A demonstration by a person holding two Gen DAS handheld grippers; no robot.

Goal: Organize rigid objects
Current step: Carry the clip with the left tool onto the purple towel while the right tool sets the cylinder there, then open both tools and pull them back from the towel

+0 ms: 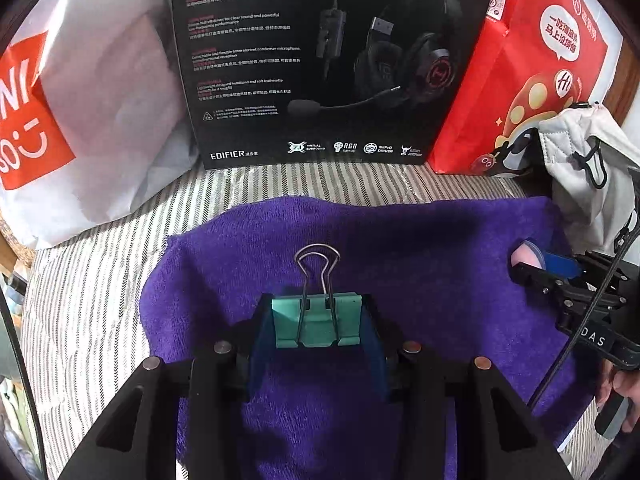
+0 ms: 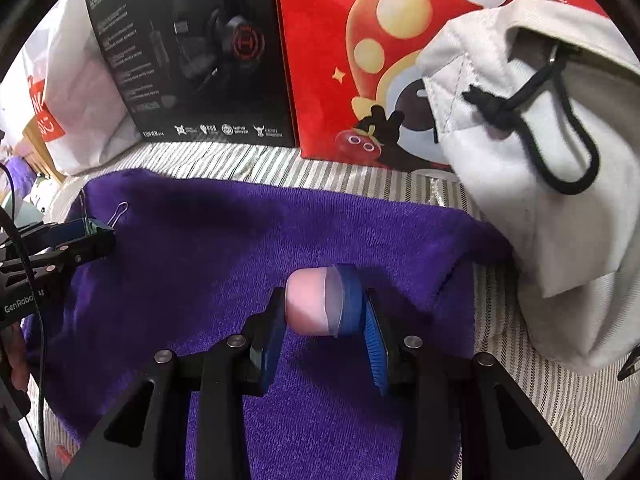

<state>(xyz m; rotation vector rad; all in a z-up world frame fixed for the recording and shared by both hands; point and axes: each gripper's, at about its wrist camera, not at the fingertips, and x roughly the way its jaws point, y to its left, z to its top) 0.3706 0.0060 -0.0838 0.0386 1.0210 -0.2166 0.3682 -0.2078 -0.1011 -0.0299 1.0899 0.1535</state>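
Note:
My left gripper (image 1: 318,328) is shut on a teal binder clip (image 1: 316,322) with wire handles pointing forward, held over the purple towel (image 1: 420,248). My right gripper (image 2: 324,312) is shut on a small pink jar with a blue lid (image 2: 320,306), lying sideways between the fingers, over the same towel (image 2: 240,248). In the left wrist view the right gripper (image 1: 536,264) shows at the right edge with the jar (image 1: 526,254). In the right wrist view the left gripper (image 2: 96,236) shows at the left edge with the clip's handle (image 2: 120,212).
A black headset box (image 1: 320,60), a red paper bag (image 1: 528,72) and a white plastic bag (image 1: 92,112) stand behind the towel. A white drawstring pouch (image 2: 540,140) lies at the right with its mouth open. The towel lies on a striped cloth (image 1: 92,300).

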